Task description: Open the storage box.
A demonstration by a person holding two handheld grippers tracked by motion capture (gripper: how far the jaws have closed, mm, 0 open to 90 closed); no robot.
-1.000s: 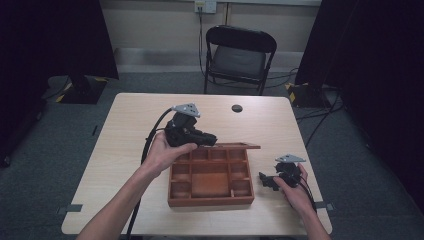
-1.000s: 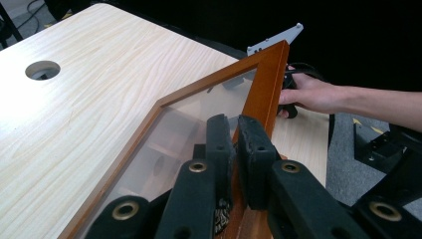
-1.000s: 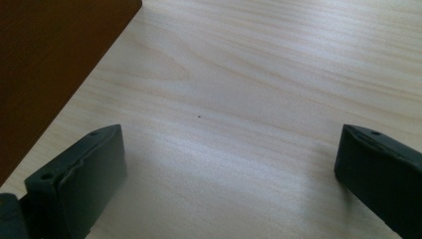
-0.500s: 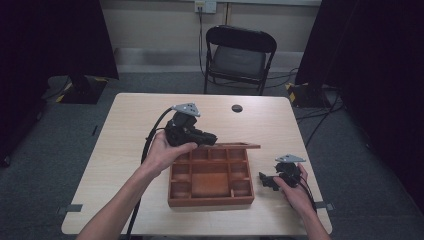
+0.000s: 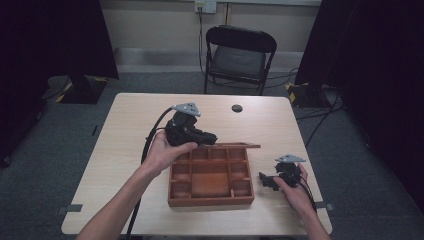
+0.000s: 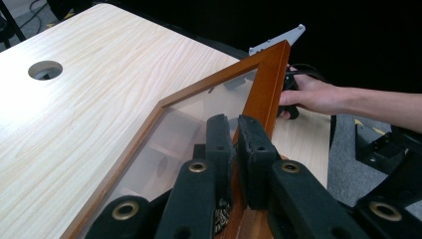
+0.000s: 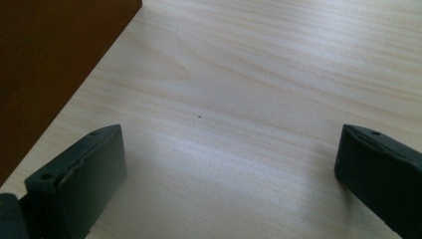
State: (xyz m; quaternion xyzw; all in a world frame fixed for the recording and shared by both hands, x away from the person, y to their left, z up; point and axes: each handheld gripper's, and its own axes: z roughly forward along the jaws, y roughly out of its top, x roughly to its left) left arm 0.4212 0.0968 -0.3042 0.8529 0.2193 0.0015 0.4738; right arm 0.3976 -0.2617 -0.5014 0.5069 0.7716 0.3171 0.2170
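- The glass lid (image 6: 199, 117) with its wooden frame stands raised along the far edge of the compartment box (image 5: 211, 195), at the centre of the high view.
- The left gripper (image 6: 234, 142) pinches the lid's frame, jaws narrow, forearm reaching in from lower left.
- The right gripper (image 7: 229, 169) rests on the table (image 5: 130, 125) at lower right, just beside the box, jaws wide, holding nothing.
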